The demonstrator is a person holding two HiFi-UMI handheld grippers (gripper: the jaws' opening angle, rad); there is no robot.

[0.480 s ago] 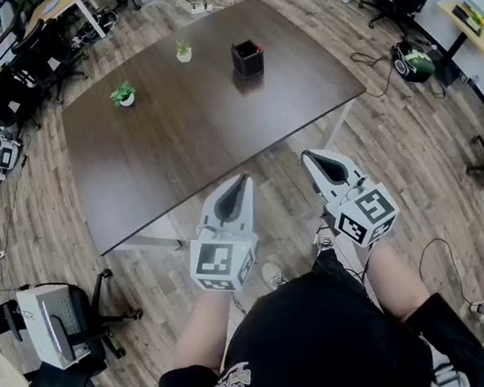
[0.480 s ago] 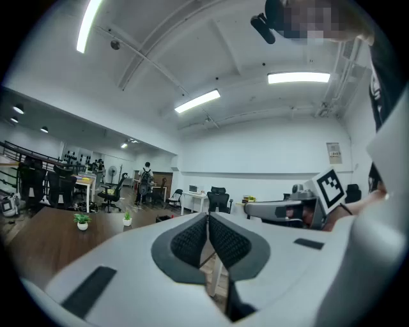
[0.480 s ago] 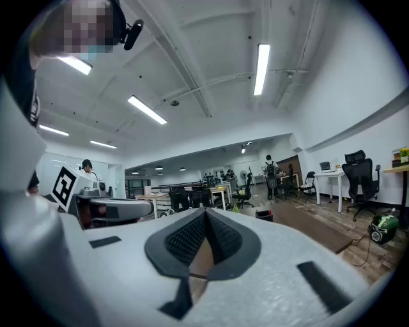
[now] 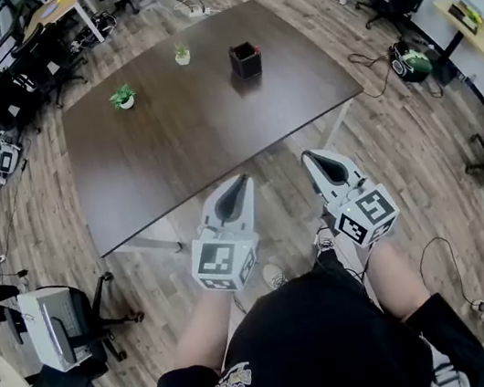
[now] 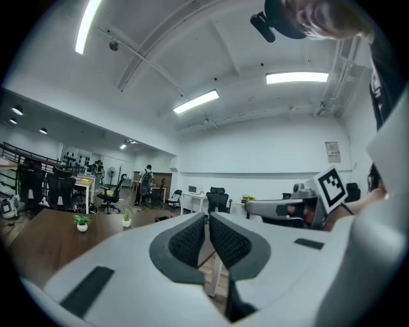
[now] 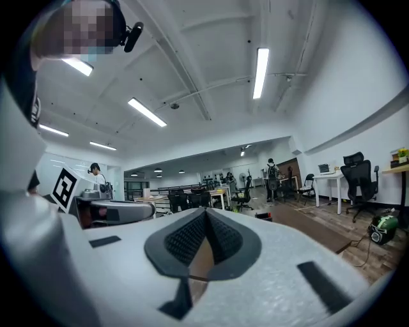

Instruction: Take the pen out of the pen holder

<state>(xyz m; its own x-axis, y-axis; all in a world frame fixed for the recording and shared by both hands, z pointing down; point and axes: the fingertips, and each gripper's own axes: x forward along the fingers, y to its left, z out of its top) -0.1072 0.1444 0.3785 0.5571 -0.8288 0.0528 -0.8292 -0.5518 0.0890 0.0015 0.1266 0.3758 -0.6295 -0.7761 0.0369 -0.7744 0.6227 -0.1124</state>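
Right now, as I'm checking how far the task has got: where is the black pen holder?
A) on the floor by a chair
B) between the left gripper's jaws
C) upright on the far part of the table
C: the head view shows the pen holder standing on the far part of the table, well beyond the left gripper and right gripper, both shut on nothing.

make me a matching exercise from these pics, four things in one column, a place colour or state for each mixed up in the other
1. pen holder
2. left gripper
3. leftmost potted plant
4. table

a. white pot, table's left part
b. dark brown top
c. black, far side of the table
d. jaws together, nothing between them

Pairs: 1-c, 2-d, 3-a, 4-b
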